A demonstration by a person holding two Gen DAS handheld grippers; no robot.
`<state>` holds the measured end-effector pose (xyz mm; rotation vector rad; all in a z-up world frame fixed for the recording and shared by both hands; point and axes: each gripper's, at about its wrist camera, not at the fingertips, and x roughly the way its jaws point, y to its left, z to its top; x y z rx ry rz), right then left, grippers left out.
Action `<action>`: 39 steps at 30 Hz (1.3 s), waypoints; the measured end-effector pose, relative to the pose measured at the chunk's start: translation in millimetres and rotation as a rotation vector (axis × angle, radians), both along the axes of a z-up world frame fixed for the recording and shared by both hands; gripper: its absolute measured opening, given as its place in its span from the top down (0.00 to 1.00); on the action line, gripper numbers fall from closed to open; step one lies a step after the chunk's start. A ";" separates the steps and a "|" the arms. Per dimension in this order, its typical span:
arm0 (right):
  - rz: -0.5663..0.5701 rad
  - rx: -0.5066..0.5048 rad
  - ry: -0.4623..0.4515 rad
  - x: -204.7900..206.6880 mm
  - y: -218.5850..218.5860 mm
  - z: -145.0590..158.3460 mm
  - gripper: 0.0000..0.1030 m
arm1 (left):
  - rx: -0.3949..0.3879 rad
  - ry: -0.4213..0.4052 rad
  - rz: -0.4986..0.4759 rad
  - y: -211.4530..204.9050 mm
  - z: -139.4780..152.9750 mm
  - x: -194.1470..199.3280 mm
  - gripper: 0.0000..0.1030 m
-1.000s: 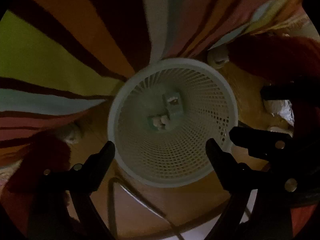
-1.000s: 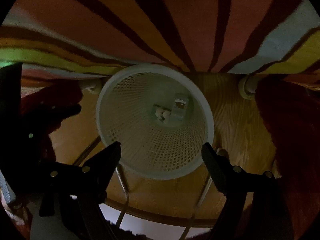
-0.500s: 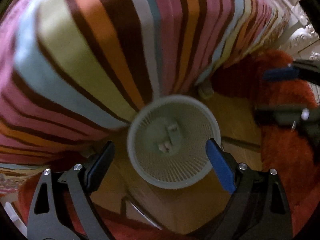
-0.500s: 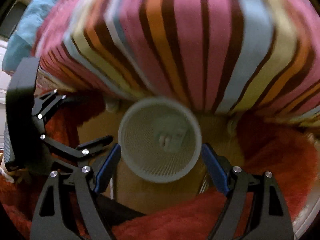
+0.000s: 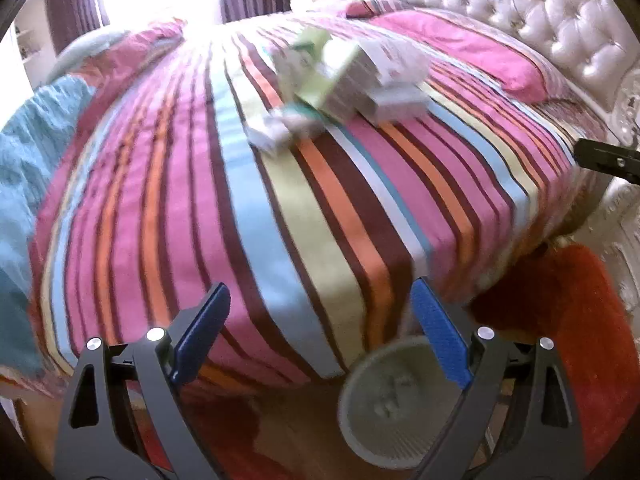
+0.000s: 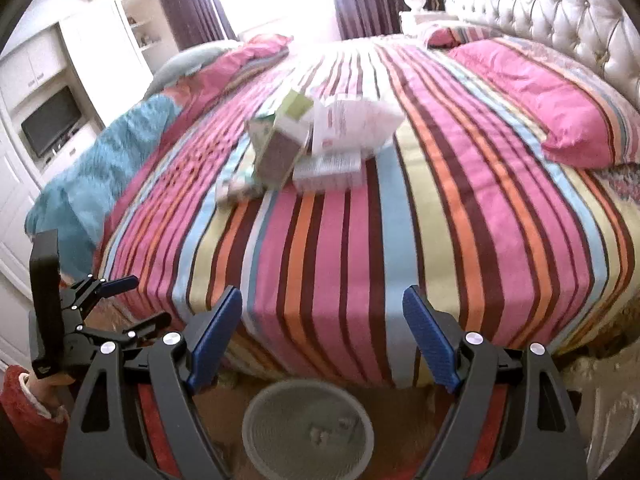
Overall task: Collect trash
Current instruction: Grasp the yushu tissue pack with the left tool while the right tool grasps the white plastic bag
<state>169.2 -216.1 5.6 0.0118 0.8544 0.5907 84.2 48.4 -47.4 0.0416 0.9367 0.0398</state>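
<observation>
A pile of trash, several green and white cartons and paper scraps [image 5: 344,80] [image 6: 316,140], lies in the middle of the striped bed [image 5: 280,208] [image 6: 400,220]. A white mesh basket [image 5: 384,400] [image 6: 308,428] stands on the wood floor at the bed's foot, with small scraps [image 6: 320,432] inside. My left gripper [image 5: 320,336] is open and empty above the bed's edge. My right gripper [image 6: 322,336] is open and empty above the basket. The left gripper also shows at the lower left of the right wrist view [image 6: 104,308].
A pink pillow [image 6: 560,108] and a tufted white headboard [image 6: 560,8] are at the right. A teal blanket [image 6: 100,172] lies at the bed's left. A red rug [image 5: 580,340] covers the floor. White cabinets with a TV [image 6: 52,124] stand at the far left.
Both grippers have risen and tilted up from looking down into the basket to looking across the bed. The trash pile has come into view. Both stay open.
</observation>
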 end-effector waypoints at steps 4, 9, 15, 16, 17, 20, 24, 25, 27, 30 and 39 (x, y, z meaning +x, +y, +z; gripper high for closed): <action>0.004 -0.038 -0.026 16.8 5.9 1.1 0.24 | 0.025 -0.029 0.010 16.0 8.7 24.1 0.13; -0.025 -0.039 -0.027 39.9 7.1 3.1 0.24 | 0.079 -0.030 0.013 29.2 6.6 53.1 0.13; -0.030 -0.051 -0.028 66.9 16.3 2.7 0.24 | 0.081 -0.002 -0.020 42.4 -0.9 87.2 0.13; -0.030 -0.049 -0.030 71.0 17.9 2.8 0.24 | 0.080 0.000 -0.026 43.2 -2.3 90.5 0.13; -0.029 -0.049 -0.033 75.8 19.8 3.1 0.24 | 0.075 0.005 -0.039 44.4 -3.7 96.3 0.13; -0.012 -0.057 -0.048 92.7 30.1 6.2 0.24 | 0.073 0.023 -0.064 47.2 -8.3 112.9 0.13; 0.001 -0.092 -0.075 114.0 43.1 7.3 0.24 | 0.078 0.048 -0.086 49.9 -14.6 132.6 0.13; 0.001 -0.100 -0.078 119.3 46.0 7.0 0.24 | 0.071 0.053 -0.089 50.9 -16.1 137.0 0.13; 0.007 -0.119 -0.073 133.5 53.5 4.2 0.24 | 0.071 0.060 -0.095 52.0 -18.5 145.1 0.13; 0.012 -0.157 -0.067 149.4 64.5 -0.6 0.24 | 0.063 0.060 -0.103 52.1 -19.5 153.5 0.13; 0.036 -0.170 -0.049 179.0 86.7 -5.0 0.24 | 0.046 0.076 -0.159 49.2 -23.0 180.8 0.13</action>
